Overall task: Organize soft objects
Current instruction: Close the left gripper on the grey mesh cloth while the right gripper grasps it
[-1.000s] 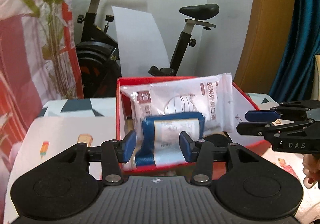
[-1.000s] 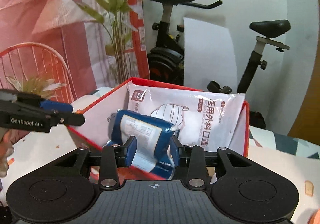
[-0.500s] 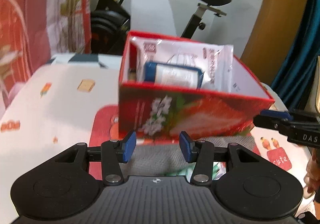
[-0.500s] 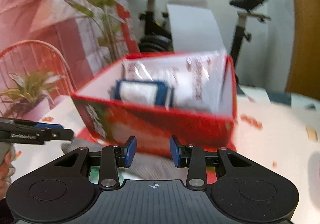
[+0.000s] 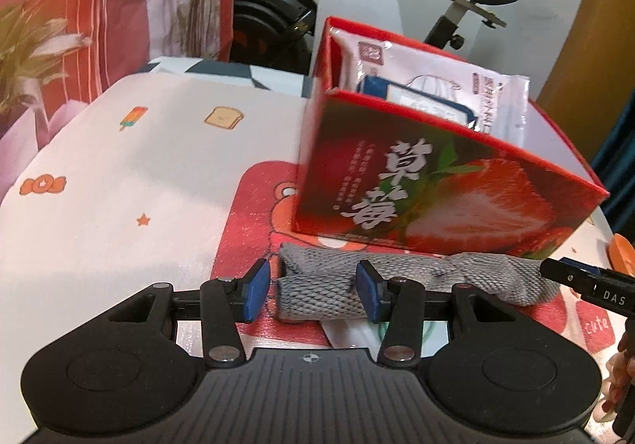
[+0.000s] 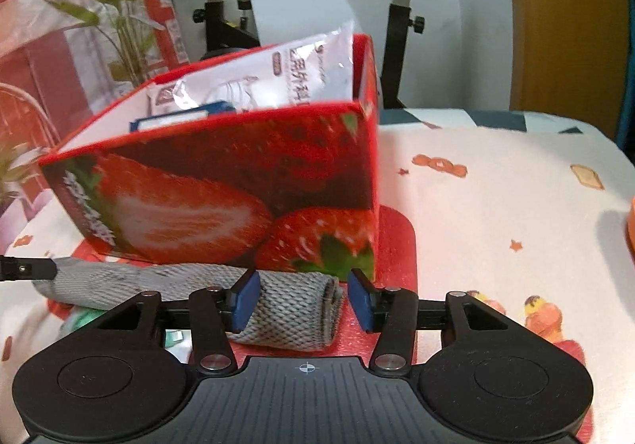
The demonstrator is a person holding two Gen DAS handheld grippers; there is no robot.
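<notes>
The counter [image 5: 119, 174] is covered by a white patterned cloth, with a red mat [image 6: 397, 241] laid on it. A red strawberry box [image 5: 436, 190] is stood on the mat; a white mask packet [image 5: 436, 75] and a blue packet [image 5: 428, 102] are held inside. A grey knitted cloth [image 5: 317, 293] is laid on the mat just before the box. The left gripper [image 5: 313, 295] is set about one end, the right gripper [image 6: 303, 303] about the other; both are seen spread and opening, pads not pressed on it.

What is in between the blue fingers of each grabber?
In each wrist view, an end of the grey knitted cloth lies between the opening fingers of left gripper and right gripper.
</notes>
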